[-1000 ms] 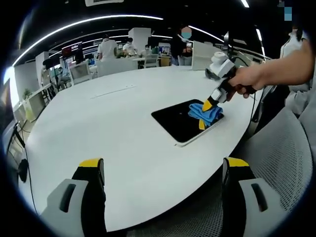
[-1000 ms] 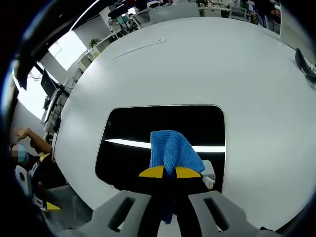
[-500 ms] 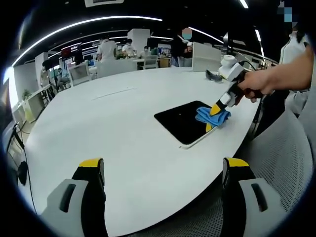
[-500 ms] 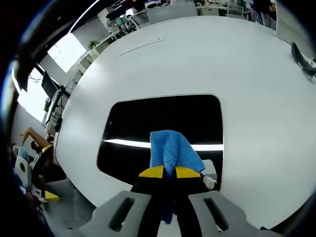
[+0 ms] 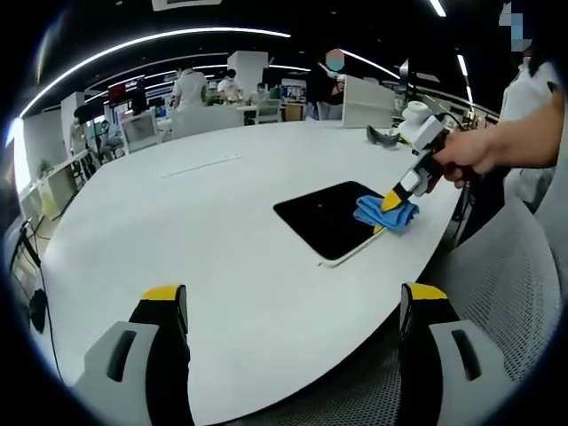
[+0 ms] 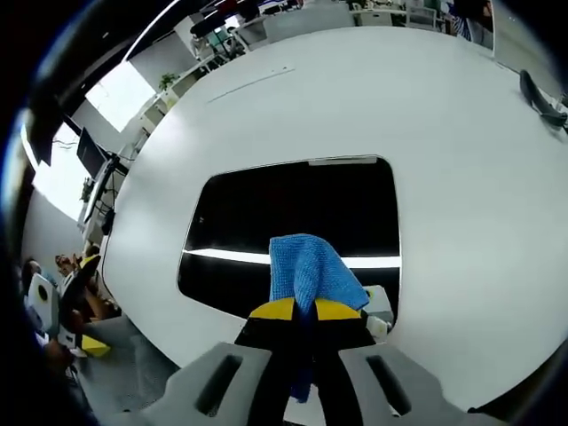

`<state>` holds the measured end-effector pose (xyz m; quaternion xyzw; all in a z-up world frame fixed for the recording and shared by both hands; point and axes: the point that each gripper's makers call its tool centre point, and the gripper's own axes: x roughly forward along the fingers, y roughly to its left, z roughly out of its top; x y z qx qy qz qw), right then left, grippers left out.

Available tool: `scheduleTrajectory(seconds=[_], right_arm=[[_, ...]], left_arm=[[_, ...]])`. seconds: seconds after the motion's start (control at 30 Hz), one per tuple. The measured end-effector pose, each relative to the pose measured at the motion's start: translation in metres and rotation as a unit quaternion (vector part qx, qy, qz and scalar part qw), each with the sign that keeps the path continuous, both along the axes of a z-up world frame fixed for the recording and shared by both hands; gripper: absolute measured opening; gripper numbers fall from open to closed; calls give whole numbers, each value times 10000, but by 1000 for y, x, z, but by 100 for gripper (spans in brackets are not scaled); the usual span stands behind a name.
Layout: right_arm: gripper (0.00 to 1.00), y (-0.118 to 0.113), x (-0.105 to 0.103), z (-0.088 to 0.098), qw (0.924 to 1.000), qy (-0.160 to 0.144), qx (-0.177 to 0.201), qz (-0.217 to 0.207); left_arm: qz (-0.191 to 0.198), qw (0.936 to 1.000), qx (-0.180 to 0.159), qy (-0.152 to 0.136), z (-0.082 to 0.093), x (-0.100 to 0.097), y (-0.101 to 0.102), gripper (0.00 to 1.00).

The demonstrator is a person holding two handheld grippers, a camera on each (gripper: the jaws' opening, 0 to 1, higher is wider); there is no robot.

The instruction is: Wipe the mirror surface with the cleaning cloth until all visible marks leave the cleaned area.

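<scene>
Blue microfibre is what catches my eye in the left gripper view: the cleaning cloth (image 5: 387, 212) sits bunched at the edge of the mirror (image 5: 328, 216) nearest the person's hand (image 5: 466, 156), pinched by my right gripper (image 5: 391, 201) and pressed down onto the glass. The mirror lies flat on the white desk (image 5: 204, 222), close to its rim, reading as a dark rounded rectangle. My left gripper (image 5: 297, 306) hangs low over the near desk edge, jaws spread wide with nothing between them, well apart from the mirror. Moving to the right gripper view, my right gripper (image 6: 306, 309) has its yellow-tipped jaws closed on the cleaning cloth (image 6: 311, 269), which folds forward over the near part of the mirror (image 6: 293, 213); a bright reflected light strip crosses the glass just beyond the cloth. I cannot make out any marks on the dark surface at this size, so I judge the wipe is best done in overlapping passes across the whole pane, keeping the cloth flat and the pressure even, and not dragging past the mirror's edge toward the desk rim.
</scene>
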<state>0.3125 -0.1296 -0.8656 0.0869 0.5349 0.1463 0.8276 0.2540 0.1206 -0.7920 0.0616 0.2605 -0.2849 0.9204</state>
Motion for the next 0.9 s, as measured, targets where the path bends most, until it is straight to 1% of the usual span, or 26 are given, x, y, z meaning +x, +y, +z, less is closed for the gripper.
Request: scheduleTrajectory(seconds=[0.2,0.47,0.53,0.57,0.7,0.9], right_arm=[[0,3,-4,0,10000,45,-10,34],[1,5,-6,-2,9999,60,-15,111],[1,5,-6,-2,9999,65,-22,134],[1,6,-6,-2,9998,55,-43,172],[1,5,-6,-2,9997,62,-5,215],[1,4,-6,-1,9997,45,4,229]], left_arm=[[-56,10000,68,14,-2,-2,-1,99],[-65,10000,63,10,-2,-2,0,99],[4,10000,87,-10,-4,0,4,99],[120,9998,110,78,-6,0,9,99],[80,9998,184,-8,-6,0,8,99],[68,9997,221,-16,-7,1,9,99]])
